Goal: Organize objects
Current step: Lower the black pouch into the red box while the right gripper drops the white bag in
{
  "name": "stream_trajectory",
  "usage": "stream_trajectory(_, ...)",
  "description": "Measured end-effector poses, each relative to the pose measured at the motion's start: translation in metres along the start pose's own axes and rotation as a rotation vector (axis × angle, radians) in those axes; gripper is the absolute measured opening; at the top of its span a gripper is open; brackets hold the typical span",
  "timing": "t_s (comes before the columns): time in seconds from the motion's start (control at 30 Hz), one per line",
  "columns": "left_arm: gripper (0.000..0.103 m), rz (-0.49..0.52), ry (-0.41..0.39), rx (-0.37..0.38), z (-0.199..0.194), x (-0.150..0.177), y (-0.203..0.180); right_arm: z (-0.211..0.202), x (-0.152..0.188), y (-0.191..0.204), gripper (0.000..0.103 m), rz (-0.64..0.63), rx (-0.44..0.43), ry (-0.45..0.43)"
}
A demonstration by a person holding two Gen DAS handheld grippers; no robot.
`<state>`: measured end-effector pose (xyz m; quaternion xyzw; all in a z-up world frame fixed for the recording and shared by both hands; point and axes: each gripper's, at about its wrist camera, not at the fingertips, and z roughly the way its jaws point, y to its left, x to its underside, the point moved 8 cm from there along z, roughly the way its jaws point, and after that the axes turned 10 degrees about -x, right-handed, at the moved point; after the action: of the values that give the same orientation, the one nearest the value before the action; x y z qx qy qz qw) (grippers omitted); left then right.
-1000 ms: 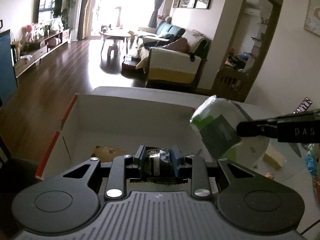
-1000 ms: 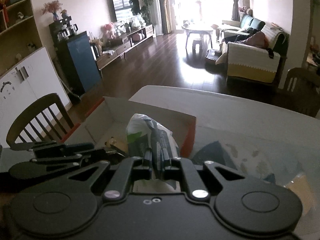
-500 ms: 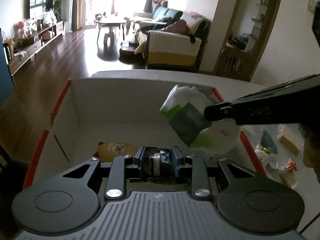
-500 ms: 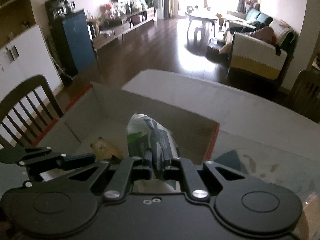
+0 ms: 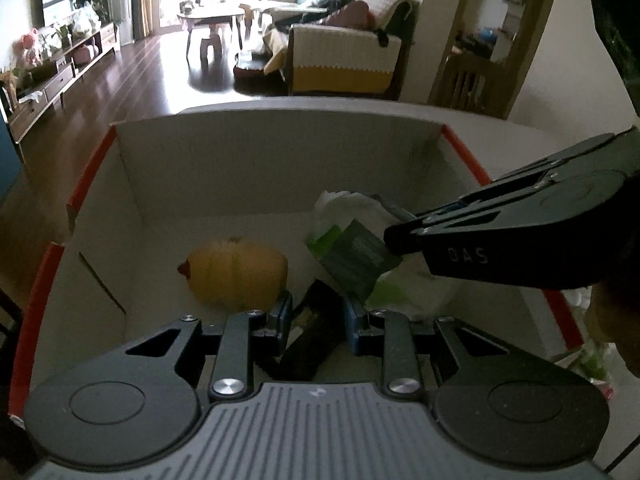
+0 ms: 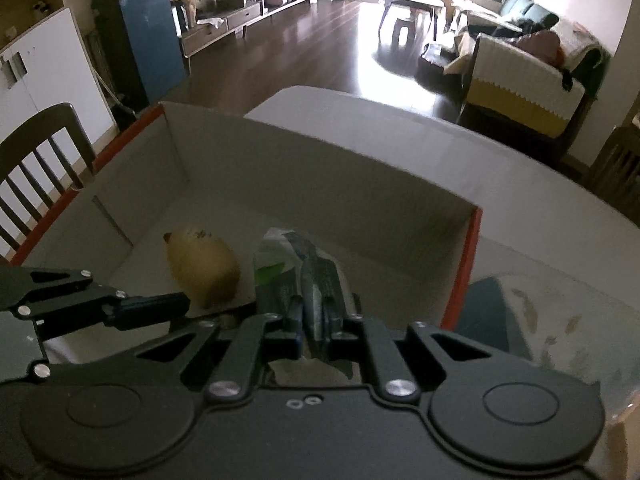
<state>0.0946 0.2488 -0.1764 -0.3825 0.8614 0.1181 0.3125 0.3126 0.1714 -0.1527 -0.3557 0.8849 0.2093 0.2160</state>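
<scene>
A cardboard box [image 5: 464, 152] with white inner walls and red edges lies open below both grippers. A yellow ribbed fruit-like object [image 5: 236, 272] rests on its floor, also seen in the right wrist view [image 6: 204, 268]. My left gripper [image 5: 316, 316] is shut on a dark oblong object [image 5: 312, 332] that hangs tilted, low inside the box. My right gripper [image 6: 314, 316] is shut on a crumpled green-and-white bag [image 6: 280, 272]. In the left wrist view the right gripper [image 5: 394, 236] reaches in from the right and holds the bag [image 5: 352, 252] inside the box beside the fruit. The left gripper [image 6: 176, 306] shows side-on at lower left.
The box [image 6: 464, 272] stands on a grey table [image 6: 520, 200]. A wooden chair [image 6: 40, 148] is close on the left. Small items [image 5: 588, 360] and a dark blue patch [image 6: 488, 312] lie on the table right of the box. A living room lies beyond.
Both grippers have moved forward and down into the box. The bag went from above the rim to inside, next to the yellow object. The dark object in the left gripper now hangs tilted.
</scene>
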Motion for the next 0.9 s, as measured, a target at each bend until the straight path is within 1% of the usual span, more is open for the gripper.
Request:
stream_trajectory(0.1,0.026,0.008,0.034,-0.014,0.007,0.004,0.001,0.005,0.004,0.000,0.011,0.001,-0.002,0.021)
stream_trajectory(0.17,0.026,0.005,0.055,-0.026,0.010,0.007,0.003,0.008,0.004,0.000,0.016,-0.004,-0.007,0.027)
stream_trajectory(0.23,0.026,0.000,0.069,-0.031,0.012,0.010,0.005,0.009,0.006,-0.001,0.019,-0.002,-0.005,0.035)
stream_trajectory(0.3,0.026,-0.006,0.081,-0.032,0.013,0.013,0.007,0.010,0.006,-0.001,0.024,0.004,-0.012,0.044)
stream_trajectory(0.33,0.026,-0.009,0.081,-0.030,0.012,0.013,0.008,0.011,0.007,-0.001,0.029,0.007,-0.018,0.050)
stream_trajectory(0.4,0.026,-0.011,0.082,-0.036,0.012,0.012,0.006,0.010,0.009,0.000,0.032,0.003,-0.023,0.051)
stream_trajectory(0.43,0.027,-0.013,0.080,-0.037,0.011,0.013,0.006,0.009,0.010,0.000,0.037,-0.003,-0.023,0.052)
stream_trajectory(0.47,0.028,-0.016,0.076,-0.041,0.009,0.013,0.007,0.008,0.010,0.001,0.044,-0.008,-0.024,0.053)
stream_trajectory(0.5,0.030,-0.018,0.074,-0.046,0.008,0.013,0.008,0.006,0.010,0.002,0.048,-0.010,-0.025,0.050)
stream_trajectory(0.53,0.035,-0.022,0.070,-0.048,0.006,0.013,0.009,0.004,0.010,0.002,0.053,-0.009,-0.031,0.042)
stream_trajectory(0.57,0.046,-0.026,0.065,-0.049,0.005,0.013,0.009,0.001,0.010,0.002,0.056,-0.007,-0.039,0.034)
stream_trajectory(0.6,0.053,-0.029,0.058,-0.050,0.002,0.012,0.010,-0.001,0.010,0.002,0.056,-0.003,-0.042,0.030)
stream_trajectory(0.63,0.064,-0.032,0.048,-0.051,-0.001,0.012,0.010,-0.003,0.010,0.002,0.057,0.001,-0.044,0.028)
stream_trajectory(0.67,0.066,-0.034,0.039,-0.051,-0.004,0.010,0.010,-0.006,0.010,0.002,0.057,0.003,-0.049,0.027)
stream_trajectory(0.9,0.066,-0.038,0.019,-0.061,-0.017,0.006,0.014,-0.028,0.006,0.010,0.063,0.008,-0.078,-0.018)
